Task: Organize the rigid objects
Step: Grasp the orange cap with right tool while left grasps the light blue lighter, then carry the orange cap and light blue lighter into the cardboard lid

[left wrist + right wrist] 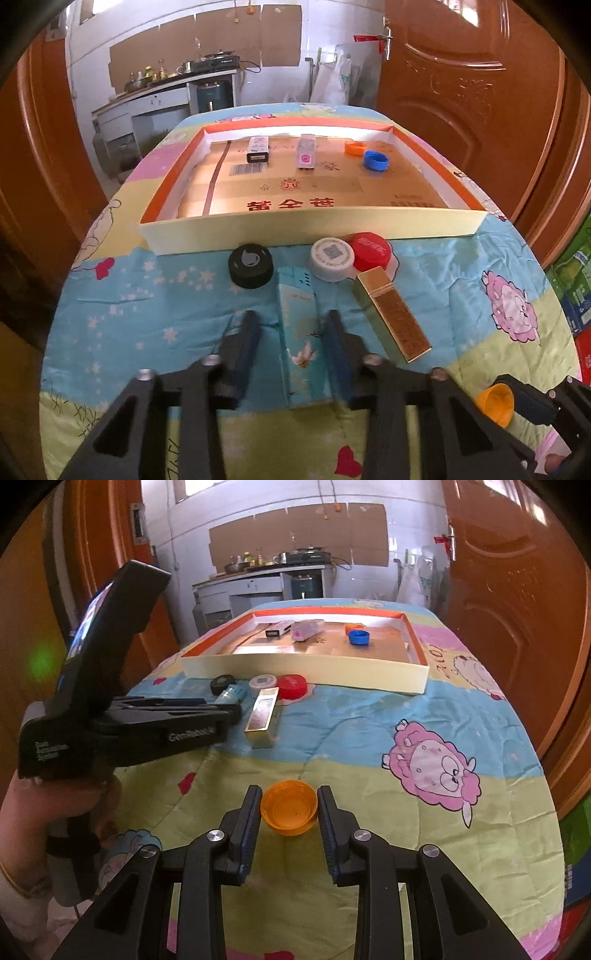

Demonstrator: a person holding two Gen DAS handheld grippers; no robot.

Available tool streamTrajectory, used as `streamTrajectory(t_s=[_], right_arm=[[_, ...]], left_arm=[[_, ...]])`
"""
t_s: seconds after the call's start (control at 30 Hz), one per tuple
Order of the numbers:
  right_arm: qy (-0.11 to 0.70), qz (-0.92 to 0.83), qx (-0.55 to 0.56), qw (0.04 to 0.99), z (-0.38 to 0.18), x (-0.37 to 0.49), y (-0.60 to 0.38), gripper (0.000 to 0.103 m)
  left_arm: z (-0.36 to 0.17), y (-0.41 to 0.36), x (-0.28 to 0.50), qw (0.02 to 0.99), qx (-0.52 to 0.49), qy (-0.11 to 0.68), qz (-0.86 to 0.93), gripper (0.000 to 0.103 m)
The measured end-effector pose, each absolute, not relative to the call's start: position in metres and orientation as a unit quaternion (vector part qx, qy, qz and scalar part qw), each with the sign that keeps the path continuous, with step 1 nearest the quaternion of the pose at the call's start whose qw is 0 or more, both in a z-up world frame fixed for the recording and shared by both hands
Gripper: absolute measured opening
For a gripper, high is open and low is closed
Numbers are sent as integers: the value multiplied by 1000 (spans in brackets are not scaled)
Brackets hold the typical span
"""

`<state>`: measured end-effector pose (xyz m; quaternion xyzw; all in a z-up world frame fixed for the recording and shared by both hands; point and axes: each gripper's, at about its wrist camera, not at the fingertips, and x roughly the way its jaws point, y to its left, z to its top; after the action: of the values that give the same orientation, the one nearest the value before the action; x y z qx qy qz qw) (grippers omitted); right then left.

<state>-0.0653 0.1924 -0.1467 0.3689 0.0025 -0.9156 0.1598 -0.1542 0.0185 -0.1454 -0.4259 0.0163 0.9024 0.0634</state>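
Observation:
My left gripper (291, 317) is open, its fingers either side of a light blue box (299, 332) lying on the quilt. A gold box (391, 314) lies to its right; a black cap (251, 266), a white cap (332, 258) and a red cap (371, 253) sit in front of the tray (306, 225). My right gripper (289, 794) is open around an upturned orange cap (289, 806), fingers close to it on both sides. The tray holds two small boxes (258, 149) (306, 151), an orange cap (354, 147) and a blue cap (376, 160).
The table carries a cartoon quilt (424, 738). Wooden doors (461, 74) stand at both sides. The left gripper's body (122, 720) sits at the left of the right wrist view. A kitchen counter (159, 96) lies beyond.

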Motion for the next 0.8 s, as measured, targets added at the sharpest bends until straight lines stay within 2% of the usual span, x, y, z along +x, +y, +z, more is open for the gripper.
streamTrajectory(t_s=[0.03, 0.07, 0.47, 0.8], right_arm=[[-1, -915, 371, 160, -148, -66, 194, 31], [-3, -914, 372, 160, -149, -66, 194, 31], [-13, -916, 366, 161, -145, -65, 199, 31], [-15, -919, 358, 162, -133, -65, 198, 31]], left_arm=[[-145, 17, -154, 61, -425, 13, 903, 24], [-146, 15, -154, 59, -425, 13, 903, 23], [-138, 9, -145, 75, -421, -6, 904, 22], [-102, 4, -133, 100, -393, -29, 914, 22]])
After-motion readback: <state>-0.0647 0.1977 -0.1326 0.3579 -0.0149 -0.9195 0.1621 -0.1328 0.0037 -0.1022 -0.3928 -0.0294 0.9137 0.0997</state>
